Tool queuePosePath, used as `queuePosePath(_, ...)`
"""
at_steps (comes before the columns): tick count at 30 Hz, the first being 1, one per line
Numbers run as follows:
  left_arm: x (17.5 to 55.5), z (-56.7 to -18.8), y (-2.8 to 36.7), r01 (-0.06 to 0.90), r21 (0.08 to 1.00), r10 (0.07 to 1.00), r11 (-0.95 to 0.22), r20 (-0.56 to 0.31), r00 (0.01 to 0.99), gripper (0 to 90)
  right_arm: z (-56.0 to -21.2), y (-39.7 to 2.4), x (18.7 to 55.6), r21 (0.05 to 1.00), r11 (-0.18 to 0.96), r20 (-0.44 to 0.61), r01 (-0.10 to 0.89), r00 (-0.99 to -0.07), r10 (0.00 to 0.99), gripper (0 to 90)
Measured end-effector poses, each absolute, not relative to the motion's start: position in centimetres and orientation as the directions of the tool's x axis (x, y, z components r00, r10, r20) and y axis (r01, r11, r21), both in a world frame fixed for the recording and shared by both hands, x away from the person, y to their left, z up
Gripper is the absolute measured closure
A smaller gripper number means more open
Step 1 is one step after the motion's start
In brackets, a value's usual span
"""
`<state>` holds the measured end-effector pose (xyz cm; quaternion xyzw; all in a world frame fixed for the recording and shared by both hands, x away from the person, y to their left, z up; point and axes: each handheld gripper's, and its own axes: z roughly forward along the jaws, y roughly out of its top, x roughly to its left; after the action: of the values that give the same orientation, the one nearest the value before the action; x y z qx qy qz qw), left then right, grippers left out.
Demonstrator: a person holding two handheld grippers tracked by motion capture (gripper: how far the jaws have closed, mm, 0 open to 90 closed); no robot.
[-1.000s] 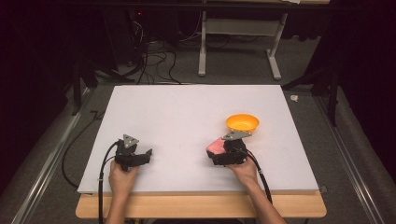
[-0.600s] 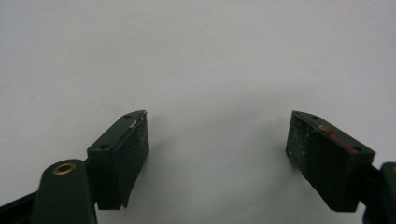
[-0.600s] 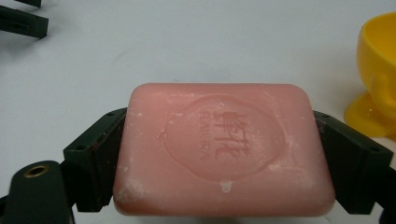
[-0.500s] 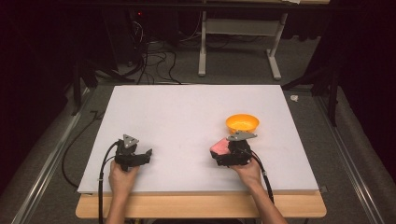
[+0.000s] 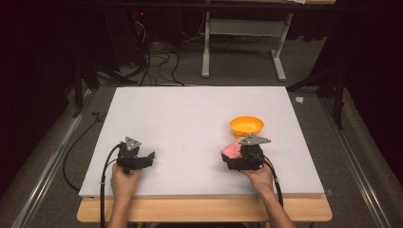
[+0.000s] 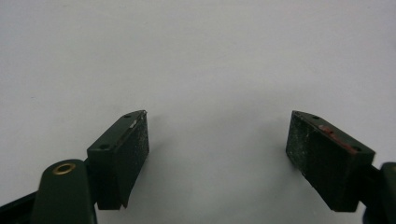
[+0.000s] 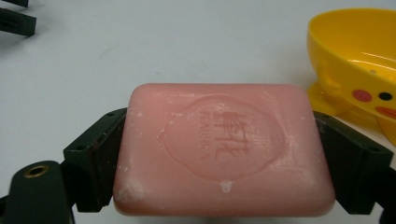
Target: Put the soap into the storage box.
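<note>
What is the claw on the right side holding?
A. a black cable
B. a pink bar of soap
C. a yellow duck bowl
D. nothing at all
B. In the right gripper view the right claw has its two black jaws pressed on both ends of the pink bar of soap, while the yellow bowl stands apart on the table.
</note>
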<state>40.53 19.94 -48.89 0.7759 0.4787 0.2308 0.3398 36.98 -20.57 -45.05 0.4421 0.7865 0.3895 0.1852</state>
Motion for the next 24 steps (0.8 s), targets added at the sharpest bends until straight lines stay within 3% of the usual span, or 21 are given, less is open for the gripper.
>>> queuePosePath(24,40.5,-48.9,19.9,0.585,0.748,0.9,-0.313,0.036,0.435,21.8,-44.8,-22.9,35.9,0.786,0.271,0.05,0.556,-0.493,0.868,13.7)
